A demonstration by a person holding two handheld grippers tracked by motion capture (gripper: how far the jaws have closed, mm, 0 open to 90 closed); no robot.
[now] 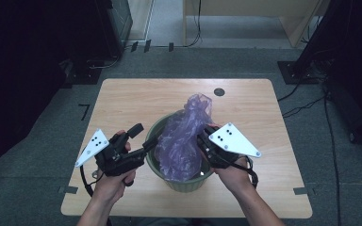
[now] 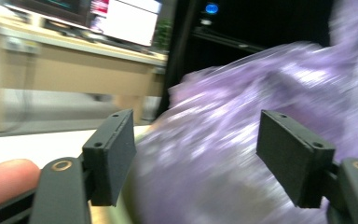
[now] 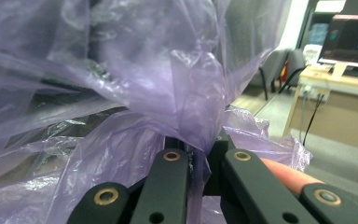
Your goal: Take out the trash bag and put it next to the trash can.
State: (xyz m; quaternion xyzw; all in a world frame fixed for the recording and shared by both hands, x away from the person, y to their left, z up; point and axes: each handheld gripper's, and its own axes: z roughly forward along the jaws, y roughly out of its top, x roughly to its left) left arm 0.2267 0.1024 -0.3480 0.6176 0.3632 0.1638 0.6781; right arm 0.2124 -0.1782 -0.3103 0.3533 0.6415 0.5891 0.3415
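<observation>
Right hand-held gripper pinches purple bag in green bin; left hand-held gripper released, jaws apart beside bag.

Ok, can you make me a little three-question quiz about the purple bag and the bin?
1. True or false: the right hand-held gripper is shut on the purple bag.
2. What does the bag sit in? A) a green bin B) a cardboard box C) a drawer
3. Fill in: the left hand-held gripper has its jaws ____, the bag in front of them.

Key: 1 true; 2 A; 3 open
</observation>
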